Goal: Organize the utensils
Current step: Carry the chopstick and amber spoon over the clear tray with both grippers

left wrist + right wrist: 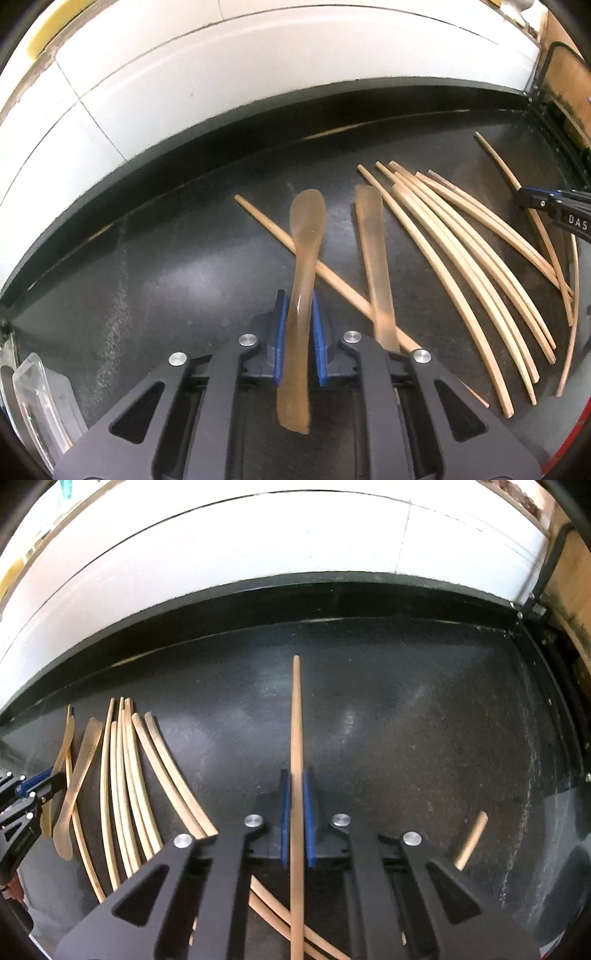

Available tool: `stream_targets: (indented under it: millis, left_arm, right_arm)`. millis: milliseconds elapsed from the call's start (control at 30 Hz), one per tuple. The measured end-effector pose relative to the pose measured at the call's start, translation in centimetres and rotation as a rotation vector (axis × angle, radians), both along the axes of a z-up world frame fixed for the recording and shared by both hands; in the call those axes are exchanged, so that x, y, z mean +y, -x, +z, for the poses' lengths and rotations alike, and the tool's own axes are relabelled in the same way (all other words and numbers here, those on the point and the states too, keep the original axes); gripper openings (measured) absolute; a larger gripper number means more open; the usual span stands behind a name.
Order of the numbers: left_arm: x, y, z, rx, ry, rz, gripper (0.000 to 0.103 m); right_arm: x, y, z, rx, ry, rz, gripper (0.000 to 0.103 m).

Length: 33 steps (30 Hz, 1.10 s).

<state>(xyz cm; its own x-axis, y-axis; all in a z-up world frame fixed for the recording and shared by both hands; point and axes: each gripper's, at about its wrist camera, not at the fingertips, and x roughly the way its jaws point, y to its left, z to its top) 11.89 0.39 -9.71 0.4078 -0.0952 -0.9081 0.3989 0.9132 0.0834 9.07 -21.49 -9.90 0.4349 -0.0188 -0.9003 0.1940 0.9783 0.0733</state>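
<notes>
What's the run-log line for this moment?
left gripper: shut on wooden spoon | right gripper: shut on chopstick | second spoon, loose chopsticks: on dark counter

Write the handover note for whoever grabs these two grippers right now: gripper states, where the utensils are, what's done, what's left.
Left gripper: shut on a wooden spoon, gripped mid-handle, bowl pointing away.
Right gripper: shut on a single chopstick, gripped partway along its length.
On the black countertop: a second wooden spoon lies across a loose chopstick; a bundle of chopsticks lies roughly side by side; one chopstick sits apart on the far right.
Done: most chopsticks look gathered.
Left: place both held pieces, then collect the second spoon and the stray chopsticks.
</notes>
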Motion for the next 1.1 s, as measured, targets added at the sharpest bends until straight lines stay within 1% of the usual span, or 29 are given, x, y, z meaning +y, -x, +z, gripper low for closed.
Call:
stream_targets:
  millis: [67,100,133,233,333,433,500,633,767,900,967,1100]
  left_arm:
    - [0.6,-0.4,0.2,0.040,0.052,0.033,0.010]
    - [1.1,-0.6,0.5,0.049,0.071,0.054,0.010]
    - [1.5,-0.6,1.0,0.042,0.079,0.059,0.010]
    - [2.7,-0.5,2.4,0.043,0.135,0.083,0.010]
    - [4.5,-0.3,4.7,0.038,0.222,0.129,0.010]
    - [6.3,0.2,6.9,0.016,0.277,0.167,0.010]
    - [7.4,0.5,7.7,0.007,0.294,0.186,0.010]
    - [8.8,0.9,9.0,-0.010,0.286,0.201,0.010]
    - [11.7,2.6,10.5,-0.034,0.283,0.237,0.010]
    - [14.9,4.4,11.8,-0.055,0.281,0.287,0.010]
    - [17.7,5.6,12.3,-0.067,0.284,0.327,0.010]
    - [22.7,8.0,12.9,-0.066,0.285,0.393,0.010]
  right_arm:
    - [-0.9,0.1,-0.2,0.007,-0.023,-0.016,0.007]
    - [-0.9,0.2,0.2,-0.004,-0.031,-0.020,0.007]
    - [-0.9,0.4,0.6,-0.015,-0.028,-0.017,0.007]
    - [-0.7,0.8,1.8,-0.038,-0.033,-0.009,0.007]
    - [-0.5,1.0,3.5,-0.072,-0.052,-0.007,0.007]
    - [0.4,1.5,5.4,-0.106,-0.075,0.009,0.007]
    - [1.1,1.7,6.4,-0.114,-0.101,0.021,0.007]
    - [3.5,2.8,7.3,-0.121,-0.122,0.042,0.007]
    - [6.0,3.3,7.9,-0.122,-0.155,0.070,0.007]
    - [10.2,3.9,8.8,-0.135,-0.173,0.143,0.007]
    - [13.3,4.3,9.4,-0.140,-0.192,0.187,0.007]
    - [19.0,5.1,10.2,-0.142,-0.219,0.265,0.007]
